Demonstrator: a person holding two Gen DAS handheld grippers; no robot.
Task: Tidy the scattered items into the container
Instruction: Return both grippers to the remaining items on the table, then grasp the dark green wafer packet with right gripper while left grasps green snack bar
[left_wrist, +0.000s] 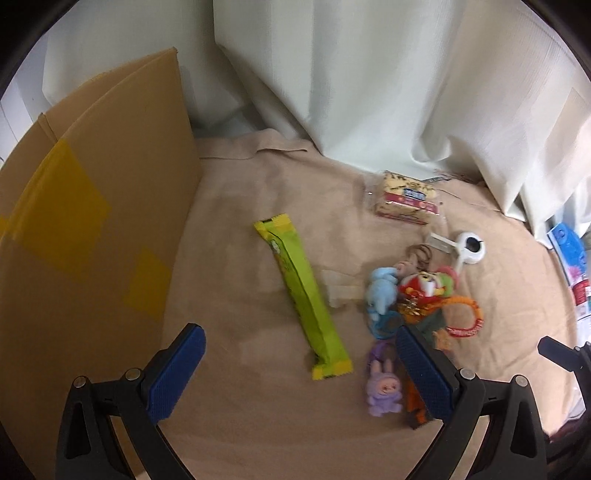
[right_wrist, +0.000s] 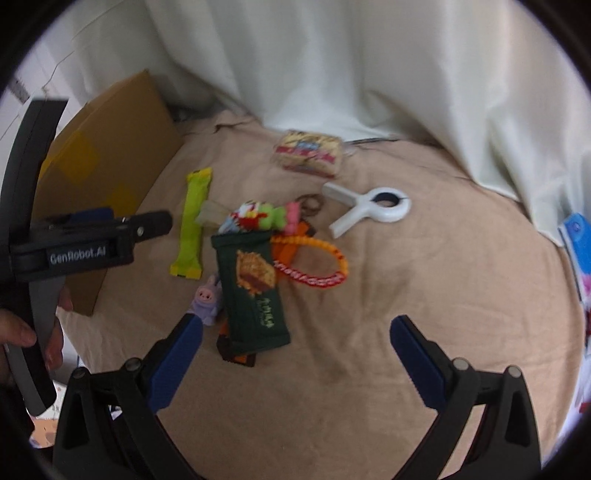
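Observation:
A tall cardboard box (left_wrist: 92, 221) stands at the left on the beige cloth. A lime-green snack bar (left_wrist: 303, 299) lies in the middle, and my left gripper (left_wrist: 297, 332) hovers open above its near end, holding nothing. To the right is a pile: a blue plush (left_wrist: 382, 291), a red figure (left_wrist: 424, 288), an orange strap (left_wrist: 465, 314) and a purple bunny (left_wrist: 384, 391). In the right wrist view my right gripper (right_wrist: 295, 321) is open and empty over the cloth, just right of a dark green pouch (right_wrist: 255, 291). Farther back are a white clip (right_wrist: 373, 206) and a cracker packet (right_wrist: 310, 153).
White curtains (right_wrist: 332, 66) hang behind the cloth. Blue and red printed packaging (right_wrist: 578, 240) lies past the cloth's right edge. A hand (right_wrist: 22, 332) holds the left gripper's handle at the left of the right wrist view. Bare cloth (right_wrist: 443, 266) spreads to the right of the pile.

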